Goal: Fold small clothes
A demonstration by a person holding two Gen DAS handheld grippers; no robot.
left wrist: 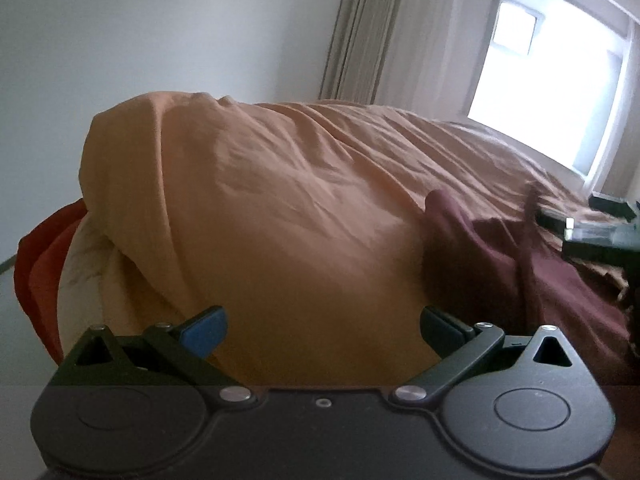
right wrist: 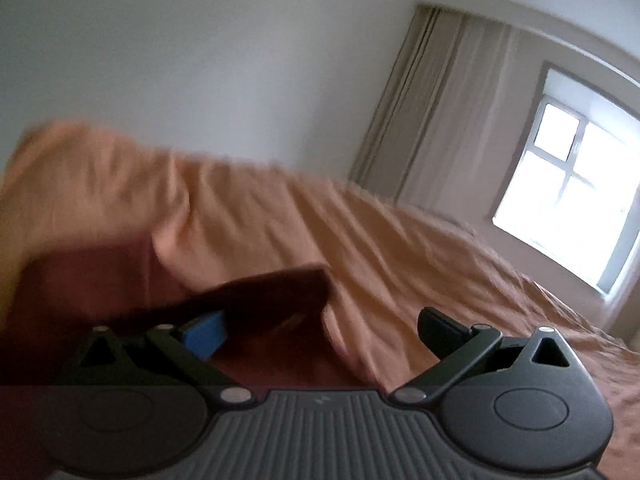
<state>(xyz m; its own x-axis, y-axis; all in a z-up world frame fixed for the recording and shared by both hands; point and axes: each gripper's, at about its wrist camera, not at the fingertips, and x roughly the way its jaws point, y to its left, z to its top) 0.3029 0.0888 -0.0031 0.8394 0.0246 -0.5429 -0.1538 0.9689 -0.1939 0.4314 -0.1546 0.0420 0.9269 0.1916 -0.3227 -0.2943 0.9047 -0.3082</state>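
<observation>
Matt wrinkled cloth bedspread (left wrist: 300, 200), soft maroon garment (left wrist: 500, 272), seemingly matt plastic claw (left wrist: 322, 330).

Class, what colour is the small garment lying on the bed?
Dark maroon garment; clearest in the left wrist view.

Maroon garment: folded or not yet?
Not folded: the maroon garment lies rumpled on the orange bedcover, edges uneven.

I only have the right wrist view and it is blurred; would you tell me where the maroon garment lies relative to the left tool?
Observer: The maroon garment lies crumpled on the orange bed cover, to the right of the open left tool, not between its fingers.
Operator: Thank you. Is any other cloth nearby?
Observer: Yes, a red cloth peeks out at the cover's far left edge.
</observation>
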